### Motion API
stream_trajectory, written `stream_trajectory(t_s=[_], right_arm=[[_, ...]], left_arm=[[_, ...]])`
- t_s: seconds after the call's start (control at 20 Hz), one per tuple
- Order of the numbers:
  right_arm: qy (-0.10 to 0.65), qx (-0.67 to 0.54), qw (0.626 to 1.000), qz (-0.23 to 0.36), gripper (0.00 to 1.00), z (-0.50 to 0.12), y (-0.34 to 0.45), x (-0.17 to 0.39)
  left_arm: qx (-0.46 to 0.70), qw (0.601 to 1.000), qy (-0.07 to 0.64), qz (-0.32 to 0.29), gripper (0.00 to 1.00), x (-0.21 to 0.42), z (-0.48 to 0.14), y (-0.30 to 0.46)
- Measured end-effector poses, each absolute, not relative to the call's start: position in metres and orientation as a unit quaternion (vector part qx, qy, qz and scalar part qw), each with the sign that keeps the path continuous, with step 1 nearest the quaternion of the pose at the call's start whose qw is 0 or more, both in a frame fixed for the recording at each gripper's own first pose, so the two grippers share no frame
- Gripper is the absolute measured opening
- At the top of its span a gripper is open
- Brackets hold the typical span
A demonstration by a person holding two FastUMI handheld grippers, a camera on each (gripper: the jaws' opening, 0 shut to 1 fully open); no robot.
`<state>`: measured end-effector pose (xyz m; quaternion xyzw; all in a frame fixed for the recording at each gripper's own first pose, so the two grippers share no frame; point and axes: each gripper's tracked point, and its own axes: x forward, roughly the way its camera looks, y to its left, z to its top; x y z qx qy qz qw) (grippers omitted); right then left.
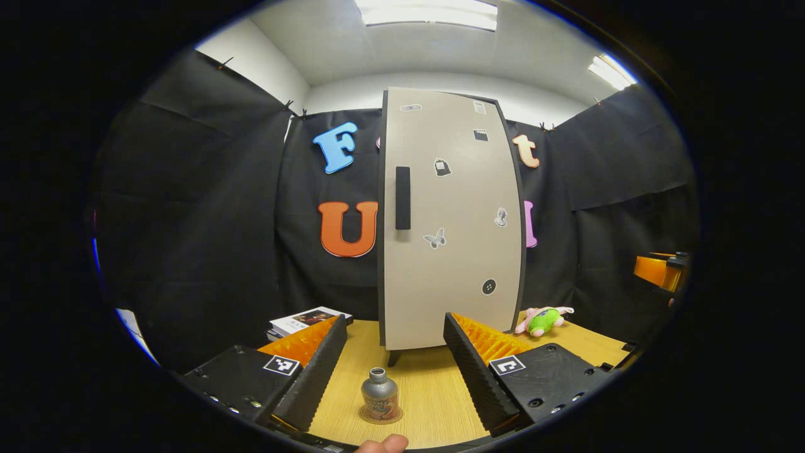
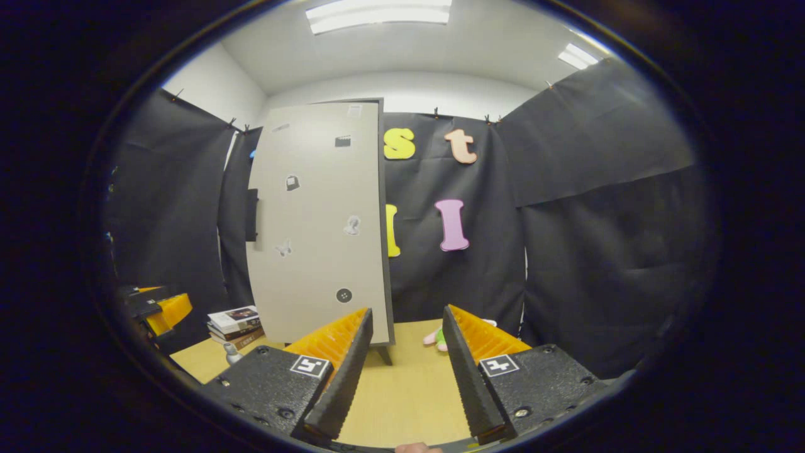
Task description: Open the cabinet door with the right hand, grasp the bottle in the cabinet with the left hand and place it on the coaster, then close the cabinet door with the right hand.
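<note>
Wood-grain tabletop (image 1: 427, 390) is seen between the parted fingers of the left gripper (image 1: 395, 371), whose jaws stand open and hold nothing. Just ahead of them, a small silver bottle (image 1: 380, 393) stands upright on a round coaster (image 1: 380, 415), so the placing is judged done. Beyond it the cabinet (image 1: 449, 220) is seen with its beige door shut, a dark handle (image 1: 402, 197) on its left edge. A stack of books (image 1: 308, 321) lies left of the cabinet and a plush toy (image 1: 544, 319) lies to its right.

The right gripper (image 2: 407, 352) is likewise seen with jaws open and empty over bare tabletop (image 2: 402, 396), the cabinet (image 2: 317, 220) standing ahead and to its left, the plush toy (image 2: 437, 338) partly hidden behind its fingers.

Little of the task appears to be left. The bottle could be tipped off the coaster if the left gripper is drawn away carelessly, since its fingers flank it closely.
</note>
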<state>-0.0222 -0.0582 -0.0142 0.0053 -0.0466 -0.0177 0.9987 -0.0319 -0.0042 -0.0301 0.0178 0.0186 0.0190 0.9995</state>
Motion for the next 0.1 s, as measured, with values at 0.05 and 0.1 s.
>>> stream_trajectory(t_s=[0.05, 0.1], right_arm=[[-0.046, 0.006, 0.999, -0.016, 0.73, -0.0142, -0.0565, -0.0224], [-0.045, 0.005, 0.999, -0.015, 0.73, -0.0144, -0.0559, -0.0216]], left_arm=[[0.018, 0.999, 0.018, 0.019, 0.94, -0.033, -0.0297, -0.0044], [0.02, 0.999, 0.018, 0.02, 0.94, -0.0329, -0.0297, -0.0041]])
